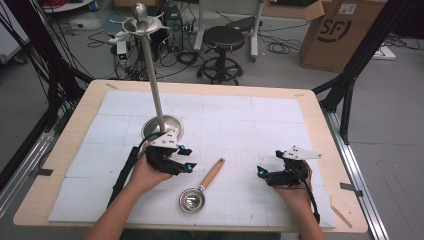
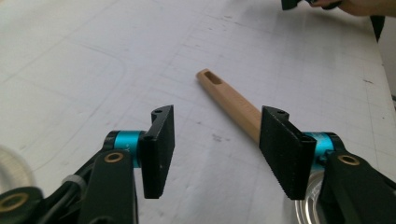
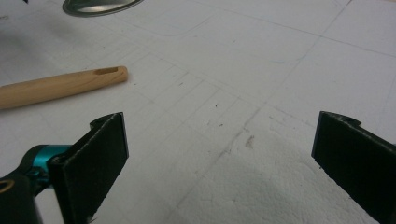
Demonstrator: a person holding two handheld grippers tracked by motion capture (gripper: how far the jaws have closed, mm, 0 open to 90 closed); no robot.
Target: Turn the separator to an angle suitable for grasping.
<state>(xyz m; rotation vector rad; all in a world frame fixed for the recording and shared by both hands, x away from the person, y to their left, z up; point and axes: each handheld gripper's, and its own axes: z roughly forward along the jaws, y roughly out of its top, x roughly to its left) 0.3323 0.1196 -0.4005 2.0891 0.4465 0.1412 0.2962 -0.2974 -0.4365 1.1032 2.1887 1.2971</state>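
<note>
A small round polished-metal ladle with a light wooden handle (image 1: 200,192) lies flat on the white gridded mat (image 1: 240,125) covering the light wooden bench (image 1: 320,115), at lower centre of the high view, bowl toward the bottom edge and handle angled up and to the right. The left tool (image 1: 189,159), jaws apart and holding nothing, sits just left of the handle, near its upper end. In the left gripper view the handle (image 2: 231,100) runs diagonally from upper centre down behind the right-hand jaw, and the bowl rim shows at the lower right corner. The right tool (image 1: 261,172), jaws wide apart and empty, lies well apart from the ladle at right of centre. In the right gripper view the slotted handle end (image 3: 60,86) lies at left, above the left-hand jaw. A tall metal stand with a round base (image 1: 162,127) rises at upper left of the mat, just above the left hand (image 1: 150,172).
</note>
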